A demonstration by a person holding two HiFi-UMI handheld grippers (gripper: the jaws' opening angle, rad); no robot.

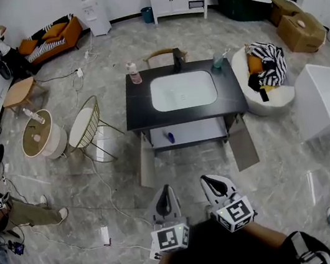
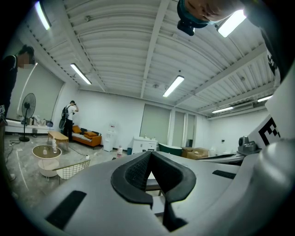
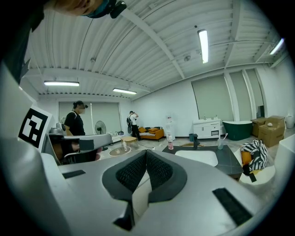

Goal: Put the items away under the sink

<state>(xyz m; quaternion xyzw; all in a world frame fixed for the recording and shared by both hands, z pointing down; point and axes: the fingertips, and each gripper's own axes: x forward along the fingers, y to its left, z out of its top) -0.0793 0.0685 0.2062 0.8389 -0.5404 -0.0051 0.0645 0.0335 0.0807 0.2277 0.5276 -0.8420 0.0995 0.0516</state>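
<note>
Your left gripper (image 1: 164, 189) and right gripper (image 1: 209, 179) both have their jaws fully closed with nothing between the pads. Everything you need sits well ahead of them. The pink bottle (image 1: 134, 73) stands on the bench (image 1: 139, 110) ahead and to the left of the left jaws. The cup (image 1: 219, 60) with a brush in it is ahead and to the right of the right jaws. The open shelf (image 1: 196, 132) under the sink is straight ahead and lower. The first risk is arriving with the jaws closed as they are: you would likely shove the bottle over rather than take it, so open them before you reach it. The bottle looks tall and narrow and stands near the bench's back edge, so a sideways nudge could tip it off. The cup is open-topped; tilt it and the brush may drop out. The cabinet doors (image 1: 146, 163) hang open on either side of the path ahead of the jaws and could catch a gripper on the way to the shelf. A small blue item (image 1: 170, 137) already lies on the shelf and could be knocked. A cable (image 1: 110, 198) crosses the floor left of the left jaws, so mind it as you step in.
</note>
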